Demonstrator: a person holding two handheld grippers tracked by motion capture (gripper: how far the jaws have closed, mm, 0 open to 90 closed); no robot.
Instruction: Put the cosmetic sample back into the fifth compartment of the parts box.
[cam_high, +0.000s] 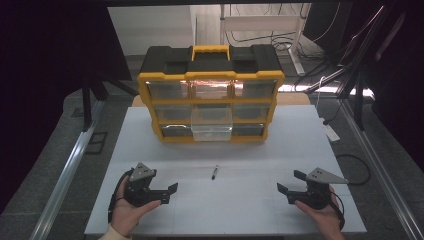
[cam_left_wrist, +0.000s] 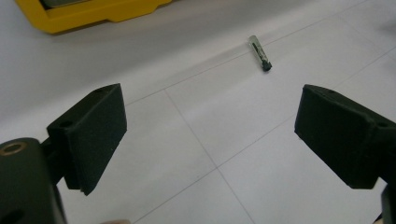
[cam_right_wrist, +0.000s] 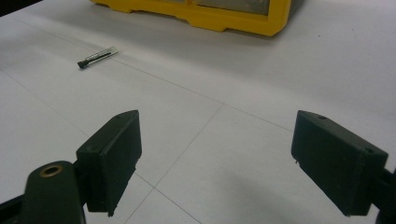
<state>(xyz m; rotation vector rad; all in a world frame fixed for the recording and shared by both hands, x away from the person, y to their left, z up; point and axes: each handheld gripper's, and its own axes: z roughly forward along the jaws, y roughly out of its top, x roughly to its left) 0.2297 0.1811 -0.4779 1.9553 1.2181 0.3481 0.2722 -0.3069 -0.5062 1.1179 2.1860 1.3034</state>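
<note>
Between the two tools, on the white desk (cam_high: 150, 150), lies a small pen-like tube (cam_high: 214, 172), its dark tip toward the person. Left tool (cam_high: 170, 192) and right tool (cam_high: 285, 192) rest on the near edge with jaws spread wide and empty, both angled inward, likely so either can reach the tube. Beyond it stands a yellow organizer (cam_high: 211, 95) with one clear drawer (cam_high: 212, 127) pulled out, probably ready to receive it.

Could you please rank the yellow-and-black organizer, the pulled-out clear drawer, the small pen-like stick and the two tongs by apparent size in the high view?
1. Yellow-and-black plastic drawer organizer
2. Clear plastic drawer
3. Left tongs and right tongs, alike
4. Small dark pen-like stick
</note>
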